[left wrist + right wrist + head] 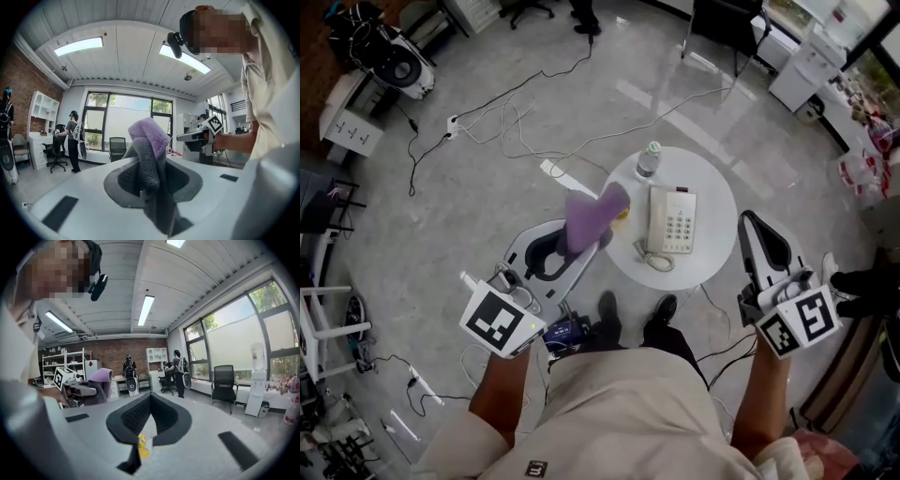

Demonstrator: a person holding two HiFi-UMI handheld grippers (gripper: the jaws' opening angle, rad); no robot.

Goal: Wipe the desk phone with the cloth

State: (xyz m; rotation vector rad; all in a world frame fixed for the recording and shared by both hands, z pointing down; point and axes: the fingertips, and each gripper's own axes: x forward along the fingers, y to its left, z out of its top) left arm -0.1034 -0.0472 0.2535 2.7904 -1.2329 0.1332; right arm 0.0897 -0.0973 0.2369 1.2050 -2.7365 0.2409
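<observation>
A cream desk phone [672,222] lies on the small round white table [718,246], its coiled cord [655,255] at the near edge. My left gripper [581,246] is shut on a purple cloth [592,219], held up left of the table. In the left gripper view the cloth [149,140] bulges out above the pressed jaws. My right gripper [751,225] is raised to the right of the table, shut, holding nothing I can make out. A small yellow bit [142,445] shows low in its slit. From the right gripper view, the left gripper [80,391] and the cloth [101,378] are at the left.
A water bottle [649,159] stands at the table's far edge and a yellow thing [622,217] lies beside the cloth. Cables [520,117] trail over the floor. My shoes [609,317] are just short of the table. People [179,371] and an office chair [223,380] are farther off.
</observation>
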